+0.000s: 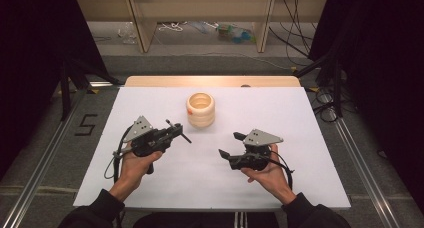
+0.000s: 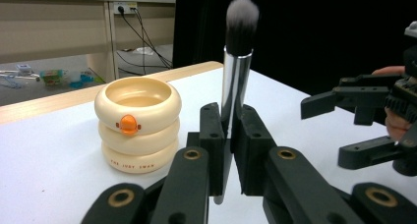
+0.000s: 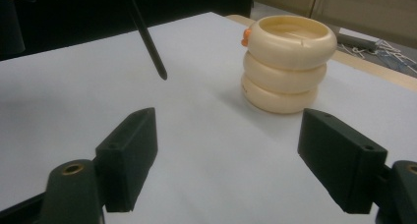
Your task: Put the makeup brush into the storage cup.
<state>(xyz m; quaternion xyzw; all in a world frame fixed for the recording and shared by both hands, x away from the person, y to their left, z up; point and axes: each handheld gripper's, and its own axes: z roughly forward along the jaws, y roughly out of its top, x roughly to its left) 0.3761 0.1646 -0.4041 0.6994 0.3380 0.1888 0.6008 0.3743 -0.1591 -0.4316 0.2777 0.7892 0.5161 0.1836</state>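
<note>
Makeup brush — silver ferrule, dark grey-tipped bristles up — upright beside cream ringed holder.

Your left gripper had its two black jaws closed on a makeup brush, clamping the shiny silver handle so the brush stood upright, its dark bristles with pale tips at the top. Left of the jaws a cream holder, shaped like three stacked rings with a small orange knob on its front, sat on the white table, near the brush but apart from it. At the right edge your other gripper hovered above the table with its jaws apart and nothing between them.
</note>
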